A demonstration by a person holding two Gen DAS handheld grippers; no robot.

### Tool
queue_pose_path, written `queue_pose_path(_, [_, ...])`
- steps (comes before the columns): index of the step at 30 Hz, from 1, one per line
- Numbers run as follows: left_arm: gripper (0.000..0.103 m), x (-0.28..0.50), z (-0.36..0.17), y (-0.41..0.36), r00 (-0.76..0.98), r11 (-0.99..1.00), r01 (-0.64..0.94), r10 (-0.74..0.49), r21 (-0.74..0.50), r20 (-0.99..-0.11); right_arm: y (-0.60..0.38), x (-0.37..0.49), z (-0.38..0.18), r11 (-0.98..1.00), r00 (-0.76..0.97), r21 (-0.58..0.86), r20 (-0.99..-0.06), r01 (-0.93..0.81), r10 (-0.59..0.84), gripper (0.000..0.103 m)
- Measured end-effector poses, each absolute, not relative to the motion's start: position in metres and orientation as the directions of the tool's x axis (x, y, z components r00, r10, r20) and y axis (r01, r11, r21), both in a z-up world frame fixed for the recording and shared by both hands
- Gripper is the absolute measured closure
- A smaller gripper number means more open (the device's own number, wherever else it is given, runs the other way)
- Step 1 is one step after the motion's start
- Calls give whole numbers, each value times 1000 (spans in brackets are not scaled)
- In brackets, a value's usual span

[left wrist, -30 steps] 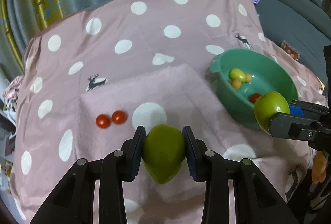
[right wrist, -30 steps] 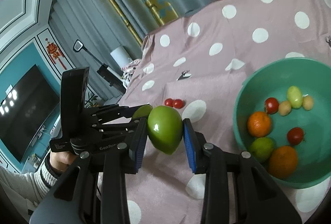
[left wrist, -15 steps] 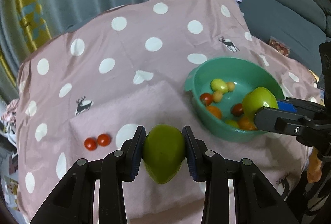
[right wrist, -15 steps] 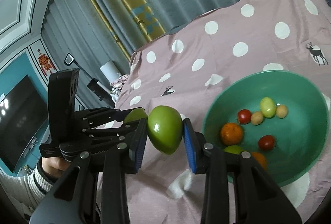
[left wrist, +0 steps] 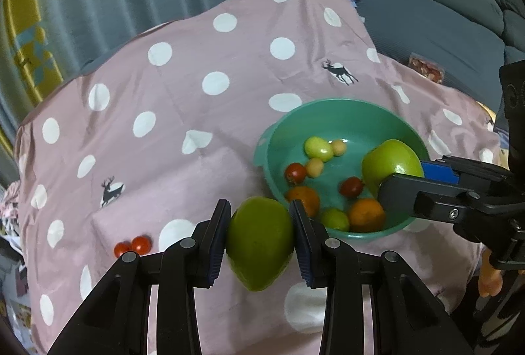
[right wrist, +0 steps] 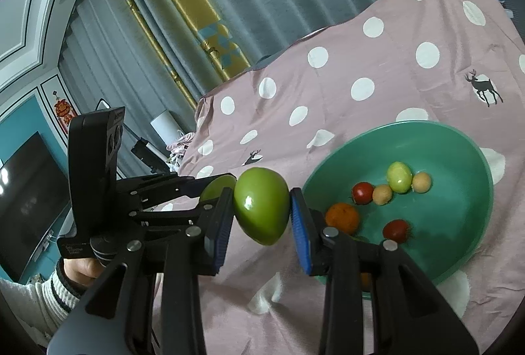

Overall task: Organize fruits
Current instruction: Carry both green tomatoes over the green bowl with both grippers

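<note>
My left gripper is shut on a green mango, held just left of the teal bowl. My right gripper is shut on a second green mango; in the left wrist view that mango hangs over the bowl's right rim. The bowl holds two oranges, red tomatoes, a lime and small yellow-green fruits. Two cherry tomatoes lie on the pink dotted cloth at the left. In the right wrist view the left gripper's mango peeks out behind my fingers.
A grey sofa stands behind the cloth-covered surface at the right. Grey curtains with a yellow band hang behind. A hand in a striped sleeve holds the left gripper. A dark screen is at the far left.
Both grippers have carried their mangoes toward the bowl. The right mango has come from outside the rim to above the bowl. The bowl now sits closer and fuller in both views.
</note>
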State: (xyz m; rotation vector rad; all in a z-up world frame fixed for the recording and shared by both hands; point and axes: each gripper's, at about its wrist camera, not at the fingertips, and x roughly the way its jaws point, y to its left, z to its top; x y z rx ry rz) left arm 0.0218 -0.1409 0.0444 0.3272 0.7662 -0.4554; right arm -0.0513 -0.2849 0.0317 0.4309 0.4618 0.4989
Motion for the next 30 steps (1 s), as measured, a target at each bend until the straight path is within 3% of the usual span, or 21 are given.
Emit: queue_pose_path(30, [66, 35, 33, -196, 599, 821, 557, -291, 128, -746, -319, -54, 25, 857, 842, 468, -356, -214, 405, 68])
